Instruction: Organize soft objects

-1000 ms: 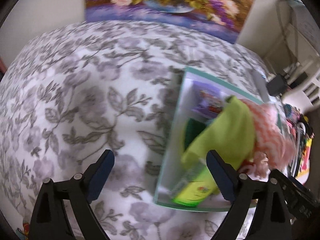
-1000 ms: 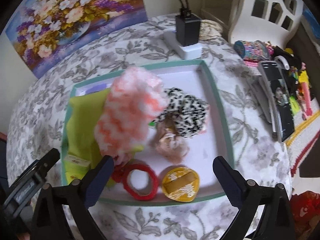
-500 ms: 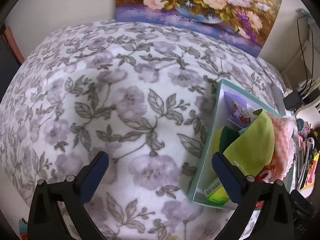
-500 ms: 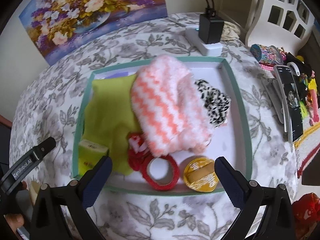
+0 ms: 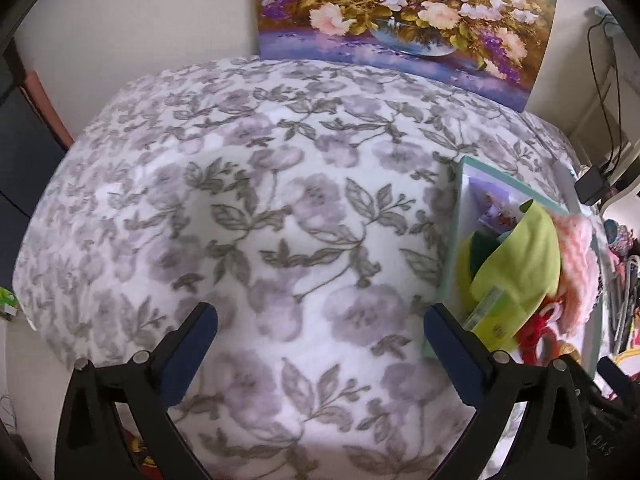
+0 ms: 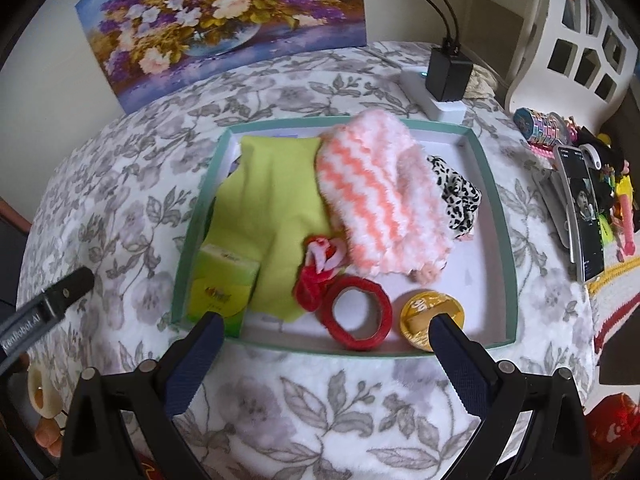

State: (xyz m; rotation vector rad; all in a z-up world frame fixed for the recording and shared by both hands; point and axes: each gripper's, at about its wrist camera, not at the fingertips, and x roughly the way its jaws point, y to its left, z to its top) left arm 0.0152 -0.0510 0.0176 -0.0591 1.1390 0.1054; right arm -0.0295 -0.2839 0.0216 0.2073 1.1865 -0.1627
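A fluffy pink-and-white sock [image 6: 380, 196] lies on a lime cloth [image 6: 276, 208] inside the green tray [image 6: 498, 216]

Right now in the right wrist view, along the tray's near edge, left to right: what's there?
Green box → red tape ring → gold tin, all inside the tray.

A white blanket [image 6: 248, 392] printed with grey-lilac flowers and leaves covered the whole supporting surface. A shallow green-rimmed tray [image 6: 502, 216] lay flat on it. Behind the tray sat a white power strip [image 6: 426, 98] with a black adapter plugged in. A flower painting [image 6: 224, 20] stood at the far edge against the wall. A smartphone [image 6: 582, 208] lay to the tray's right.
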